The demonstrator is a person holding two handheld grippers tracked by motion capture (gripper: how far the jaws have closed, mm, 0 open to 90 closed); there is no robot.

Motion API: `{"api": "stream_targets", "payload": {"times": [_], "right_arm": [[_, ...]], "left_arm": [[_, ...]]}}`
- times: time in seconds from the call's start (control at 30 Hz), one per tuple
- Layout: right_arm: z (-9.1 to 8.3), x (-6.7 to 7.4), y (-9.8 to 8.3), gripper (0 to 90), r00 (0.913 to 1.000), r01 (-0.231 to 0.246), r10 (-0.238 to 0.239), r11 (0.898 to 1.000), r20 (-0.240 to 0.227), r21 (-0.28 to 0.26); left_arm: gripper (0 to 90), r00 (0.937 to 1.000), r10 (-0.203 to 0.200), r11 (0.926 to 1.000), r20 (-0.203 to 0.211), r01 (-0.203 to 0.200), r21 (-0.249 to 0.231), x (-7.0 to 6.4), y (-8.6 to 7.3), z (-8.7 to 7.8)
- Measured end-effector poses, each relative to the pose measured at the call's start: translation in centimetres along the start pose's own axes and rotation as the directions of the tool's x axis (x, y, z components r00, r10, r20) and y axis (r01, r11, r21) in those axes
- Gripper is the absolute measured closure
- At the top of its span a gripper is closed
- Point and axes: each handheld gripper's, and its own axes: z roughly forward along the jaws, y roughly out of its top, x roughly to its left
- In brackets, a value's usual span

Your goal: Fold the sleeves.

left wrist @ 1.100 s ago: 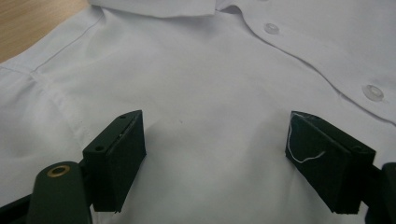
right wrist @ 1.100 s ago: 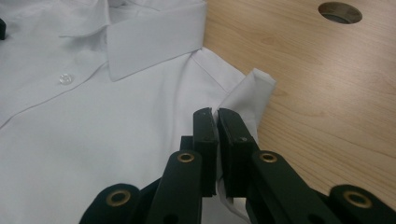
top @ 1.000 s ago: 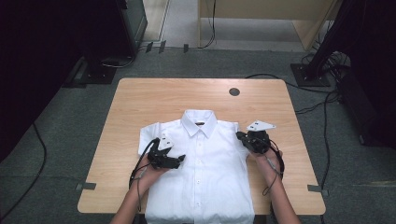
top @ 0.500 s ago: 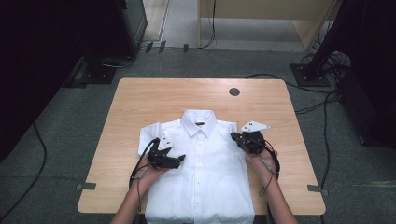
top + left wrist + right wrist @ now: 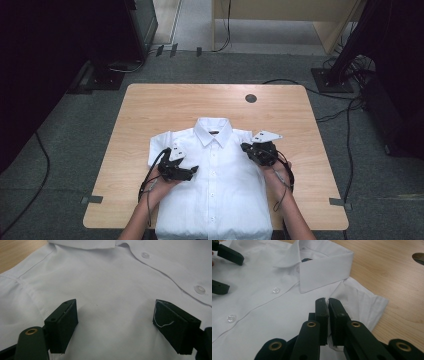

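White shirt (image 5: 215,185) lay flat, buttoned, at the near edge of the counter (image 5: 150,110). My left tongs (image 5: 112,322) hung spread wide over the chest left of the placket, nothing between them. Right tongs (image 5: 328,315) were clenched at the shirt's right shoulder; fabric pinched? Couldn't tell. I judged the fold needed that shoulder pulled evenly toward the placket.

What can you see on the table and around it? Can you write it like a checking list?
Surface: wooden table, round hole near far edge.
Job's things: white shirt lying flat, buttoned, collar away from the person.
Clutter: nothing seen.
Grippers: left gripper open over the shirt front; right gripper shut, at the shirt's shoulder; whether it pinches cloth is unclear.
Cables: one trails from each gripper; more on the floor.
Surroundings: grey floor, dark stands, wooden furniture.
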Motion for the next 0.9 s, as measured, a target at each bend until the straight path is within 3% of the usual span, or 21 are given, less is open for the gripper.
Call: {"api": "stream_targets", "payload": {"times": [0.67,0.9], "right_arm": [[1.4,2.0,0.4,86.9,0.9991,0.029,-0.029,0.999,-0.030,0.024],[1.7,2.3,0.6,75.5,0.9978,0.029,-0.027,0.999,-0.060,0.038]], "left_arm": [[19.9,1.0000,0.002,1.0000,0.000,-0.002,0.002,0.0,0.0,0.0],[19.9,1.0000,0.002,1.0000,0.000,-0.002,0.002,0.0,0.0,0.0]]}}
